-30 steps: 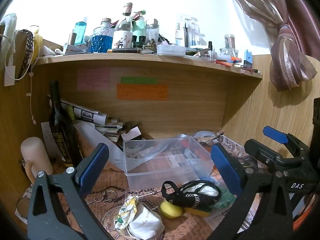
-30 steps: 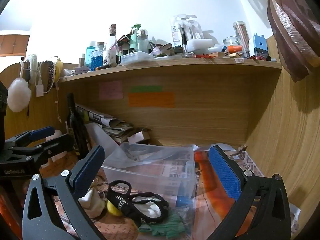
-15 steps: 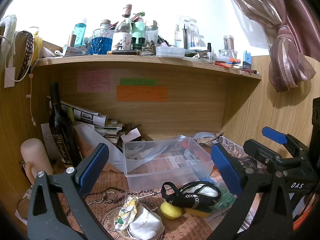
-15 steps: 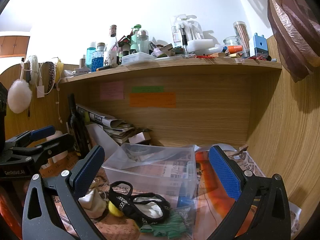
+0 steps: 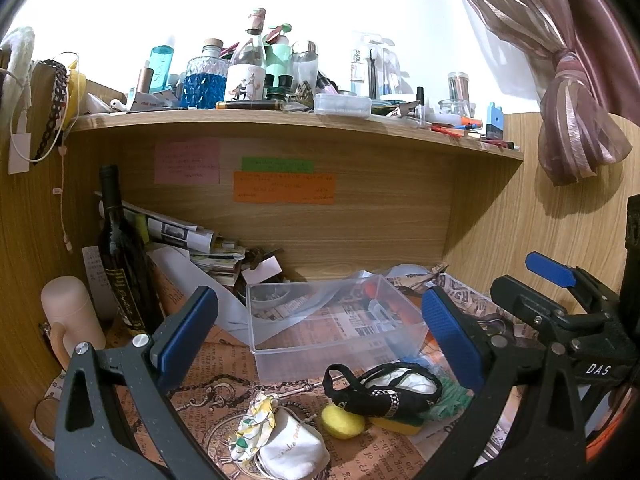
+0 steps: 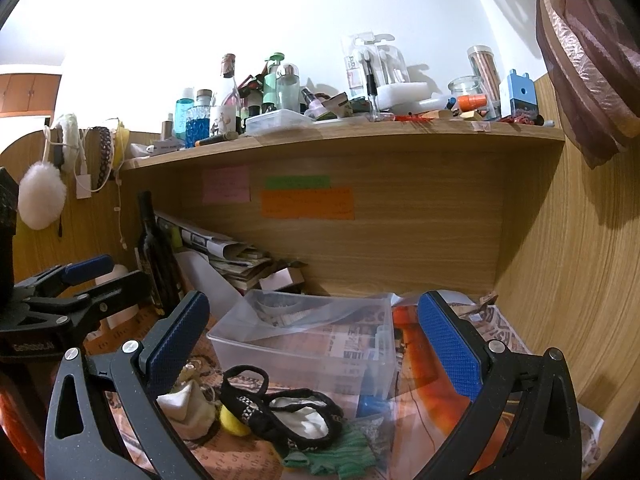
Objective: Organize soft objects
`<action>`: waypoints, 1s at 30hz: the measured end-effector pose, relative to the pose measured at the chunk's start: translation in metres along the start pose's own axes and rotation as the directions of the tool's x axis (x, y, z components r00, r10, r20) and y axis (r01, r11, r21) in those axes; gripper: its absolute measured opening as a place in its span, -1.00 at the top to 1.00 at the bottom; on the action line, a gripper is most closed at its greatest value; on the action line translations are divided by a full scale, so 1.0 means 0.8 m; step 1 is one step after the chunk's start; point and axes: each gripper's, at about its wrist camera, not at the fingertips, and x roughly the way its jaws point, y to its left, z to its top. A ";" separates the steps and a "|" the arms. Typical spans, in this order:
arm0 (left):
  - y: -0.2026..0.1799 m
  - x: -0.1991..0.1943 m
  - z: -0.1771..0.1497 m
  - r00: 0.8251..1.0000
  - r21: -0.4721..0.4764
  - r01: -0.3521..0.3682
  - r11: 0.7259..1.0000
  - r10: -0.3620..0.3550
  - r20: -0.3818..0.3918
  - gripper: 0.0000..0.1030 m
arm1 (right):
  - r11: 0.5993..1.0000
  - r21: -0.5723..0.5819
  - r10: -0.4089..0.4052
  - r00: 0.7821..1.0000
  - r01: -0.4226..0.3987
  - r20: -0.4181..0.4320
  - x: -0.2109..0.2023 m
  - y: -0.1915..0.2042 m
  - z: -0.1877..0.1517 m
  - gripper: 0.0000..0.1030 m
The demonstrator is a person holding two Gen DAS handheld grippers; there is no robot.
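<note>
A clear plastic box stands empty on the newspaper-covered desk under the shelf. In front of it lie a black pouch with a white lining, a yellow sponge ball, a white drawstring bag and a green cloth. My left gripper is open and empty, above and behind the soft things. My right gripper is open and empty, above the box and pouch.
A dark wine bottle and a beige flask stand at the left. Folded papers lie at the back. The wooden shelf overhead carries several bottles. A curtain hangs at the right wall.
Both grippers have lifted and drawn back a little; the box and soft things sit slightly lower in both views. Nothing was grasped.
</note>
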 end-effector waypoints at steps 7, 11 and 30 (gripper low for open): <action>0.001 -0.001 0.000 1.000 0.003 -0.001 1.000 0.001 0.001 -1.00 | 1.000 0.004 0.000 1.000 0.000 0.007 -0.002 0.000 0.000 -1.00; 0.002 0.000 -0.001 1.000 0.002 -0.002 1.000 0.002 0.002 -1.00 | 1.000 0.004 -0.003 1.000 0.003 0.010 -0.003 0.000 0.001 -1.00; 0.000 -0.001 -0.001 1.000 0.004 -0.001 1.000 0.001 0.003 -1.00 | 1.000 0.009 0.000 1.000 0.000 0.012 -0.005 -0.001 0.000 -1.00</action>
